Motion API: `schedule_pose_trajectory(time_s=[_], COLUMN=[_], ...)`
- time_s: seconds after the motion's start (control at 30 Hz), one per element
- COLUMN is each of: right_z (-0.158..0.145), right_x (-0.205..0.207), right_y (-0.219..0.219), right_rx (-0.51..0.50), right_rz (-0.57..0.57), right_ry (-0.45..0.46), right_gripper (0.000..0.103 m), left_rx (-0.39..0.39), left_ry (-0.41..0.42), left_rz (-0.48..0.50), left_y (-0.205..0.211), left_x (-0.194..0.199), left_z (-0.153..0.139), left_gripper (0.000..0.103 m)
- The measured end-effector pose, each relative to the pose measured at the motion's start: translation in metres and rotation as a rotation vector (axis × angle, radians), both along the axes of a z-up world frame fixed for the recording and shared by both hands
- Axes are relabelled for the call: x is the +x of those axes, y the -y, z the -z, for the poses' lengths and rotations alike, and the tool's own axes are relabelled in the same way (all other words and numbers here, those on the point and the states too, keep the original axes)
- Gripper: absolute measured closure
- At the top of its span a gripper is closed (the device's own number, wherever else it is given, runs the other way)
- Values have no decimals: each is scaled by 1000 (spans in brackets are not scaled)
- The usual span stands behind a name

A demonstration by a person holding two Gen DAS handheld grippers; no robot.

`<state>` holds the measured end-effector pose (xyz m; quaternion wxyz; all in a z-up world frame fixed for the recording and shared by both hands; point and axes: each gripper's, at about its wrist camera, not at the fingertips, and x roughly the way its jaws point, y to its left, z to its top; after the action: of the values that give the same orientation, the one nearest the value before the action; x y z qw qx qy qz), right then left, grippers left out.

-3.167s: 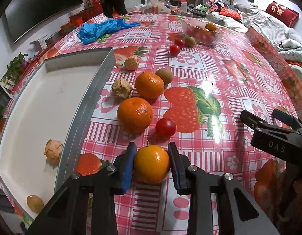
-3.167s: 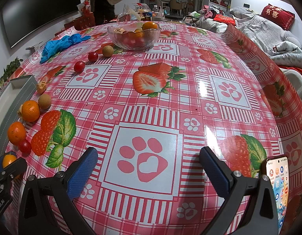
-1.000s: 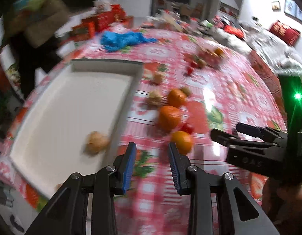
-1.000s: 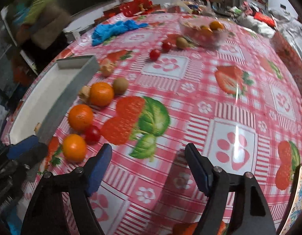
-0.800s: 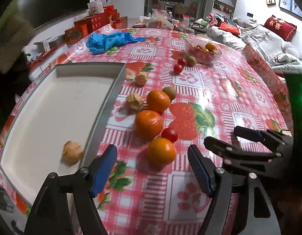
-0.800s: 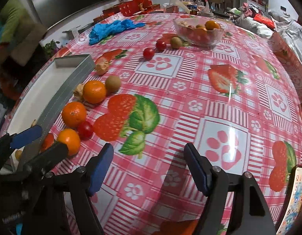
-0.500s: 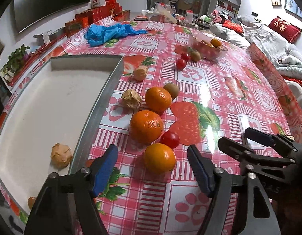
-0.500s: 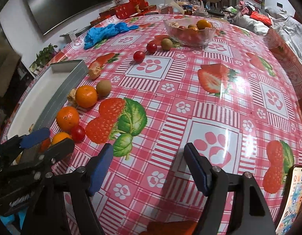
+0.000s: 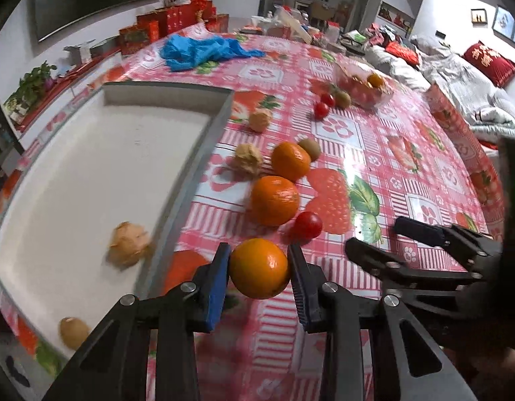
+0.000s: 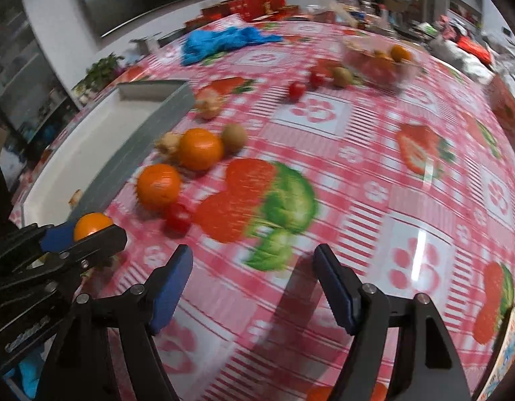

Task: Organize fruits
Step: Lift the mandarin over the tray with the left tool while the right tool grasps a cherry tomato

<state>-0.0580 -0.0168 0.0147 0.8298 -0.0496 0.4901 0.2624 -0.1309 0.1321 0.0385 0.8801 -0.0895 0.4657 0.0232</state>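
Note:
My left gripper (image 9: pixel 259 267) is shut on an orange (image 9: pixel 259 268) just right of the white tray's (image 9: pixel 90 153) grey rim; the orange also shows in the right wrist view (image 10: pixel 92 224). Two more oranges (image 9: pixel 274 199) (image 9: pixel 290 161), a red tomato (image 9: pixel 307 224), a kiwi (image 9: pixel 309 148) and a papery husk fruit (image 9: pixel 248 163) lie beyond it. The tray holds a husk fruit (image 9: pixel 129 249) and a small brown fruit (image 9: pixel 73 332). My right gripper (image 10: pixel 252 284) is open and empty above the tablecloth, to the right of the left one.
A glass bowl (image 9: pixel 362 88) of fruit stands far back, with two tomatoes (image 9: pixel 321 109) and a kiwi (image 9: pixel 342 98) beside it. A blue cloth (image 9: pixel 204 50) lies at the back left. A phone (image 10: pixel 506 354) lies at the table's right edge.
My left gripper was open around the nearest orange; it has closed on it. The right gripper has swung left toward the fruit and stays open.

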Motion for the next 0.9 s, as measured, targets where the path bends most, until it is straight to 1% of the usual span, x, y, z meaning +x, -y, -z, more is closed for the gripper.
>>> schedule_pose_trajectory(time_s=[0.13,0.2,0.27,0.3,0.33,0.37,0.4,0.43,0.47,0.57,0.7,0.8,0.9], right_z=[1,1,1,1,1,1,1,1,1,-1,-10,-23,-39], right_x=[-3,-3,-5,-6,-7,-8,-10,-11,-12,-12,-10,-8,-6], right_y=[-29,-40,-49,-53,-56,-60,-63,-64,-65,-59,-45,-40,-44], right_rx=[-22,-31,-50,-58,-67,-80,-94,-101,-104,-83,-30,13,44], right_rz=[-53,-69,-85,-93,-101,-107,-113,-117,-121,-121,-105,-99,-106], right_ry=[15,22,38,45,53,64,78,85,88,62,16,-3,1], right_gripper=[25,29,42,45,50,58,64,77,80,80,80,80,80], left_rx=[15,21,27,25,22,20,19,17,14,11,0,10,15], left_ry=[10,15,15,14,13,13,11,10,11,20,36,56,76], left_rz=[-26,-38,-49,-57,-61,-66,-72,-76,-78,-88,-100,-108,-125], left_y=[-13,-20,-25,-29,-32,-36,-40,-42,-44,-50,-60,-68,-80], left_x=[-12,-19,-21,-23,-24,-25,-26,-27,-28,-31,-36,-38,-38], left_z=[-8,-10,-11,-11,-11,-11,-11,-11,-11,-14,-20,-27,-34], left_gripper=[67,67,67,67,67,67,67,67,67,67,67,67,67])
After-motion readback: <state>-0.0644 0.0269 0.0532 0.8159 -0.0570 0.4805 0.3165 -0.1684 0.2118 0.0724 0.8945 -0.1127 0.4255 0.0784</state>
